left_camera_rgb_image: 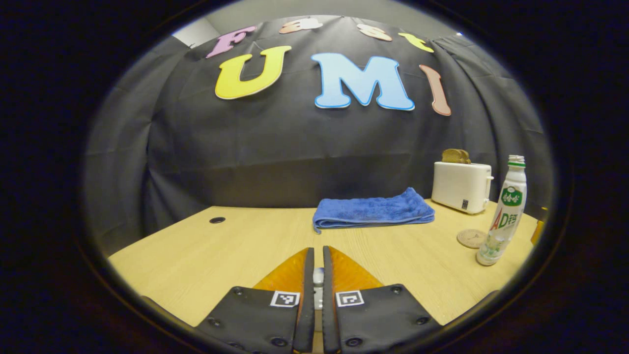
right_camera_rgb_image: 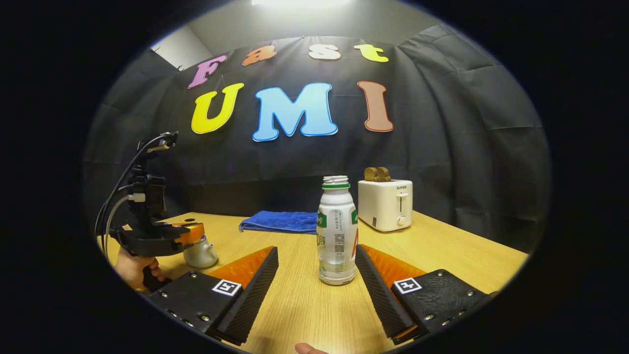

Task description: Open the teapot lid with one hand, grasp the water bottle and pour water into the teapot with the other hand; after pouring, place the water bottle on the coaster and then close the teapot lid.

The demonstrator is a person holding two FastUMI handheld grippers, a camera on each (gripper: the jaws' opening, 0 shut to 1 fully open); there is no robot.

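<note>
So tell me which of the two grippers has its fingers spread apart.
The right gripper: its fingers stand wide open on either side of the water bottle, not touching it. The left gripper has its fingers pinched nearly together on the small teapot lid knob.

Right tool: screwed plates, square tag markers. Left tool: looping cables, top-mounted camera, bare hand on grip.

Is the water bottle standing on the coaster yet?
No. In the left gripper view the bottle stands on the table, just beside the round coaster.

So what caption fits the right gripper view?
Open tongs line up on the uncapped water bottle.
</note>
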